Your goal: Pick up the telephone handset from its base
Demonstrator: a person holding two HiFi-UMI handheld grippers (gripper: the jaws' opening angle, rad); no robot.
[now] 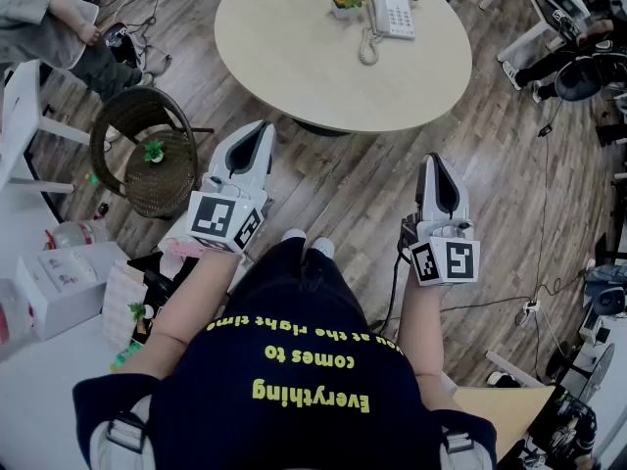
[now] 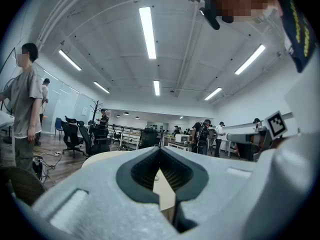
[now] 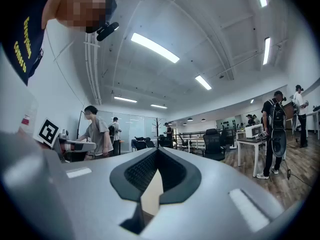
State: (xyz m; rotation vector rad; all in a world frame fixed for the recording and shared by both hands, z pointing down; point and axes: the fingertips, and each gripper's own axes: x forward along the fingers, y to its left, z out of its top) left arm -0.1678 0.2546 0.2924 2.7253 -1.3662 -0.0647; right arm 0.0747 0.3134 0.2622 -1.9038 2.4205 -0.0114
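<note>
Both claws are closed tight and hold nothing.

Head view: the left gripper and the right gripper are held level in front of the person, above the wood floor. Both point toward the round table. The telephone sits on the far part of that table, well apart from both grippers. Its handset rests on the base along the left side, and a coiled cord trails from it toward the near edge. A small potted plant stands just beside the phone on its left. A wicker chair stands on the floor to the left of the left gripper.

Left gripper view: the left gripper has its dark ribbed pads meeting at the tips with nothing between them. The pale tabletop shows beyond, and the phone is too small to make out.

Right gripper view: the right gripper is likewise pinched together and empty, and office desks and standing people fill the background
</note>
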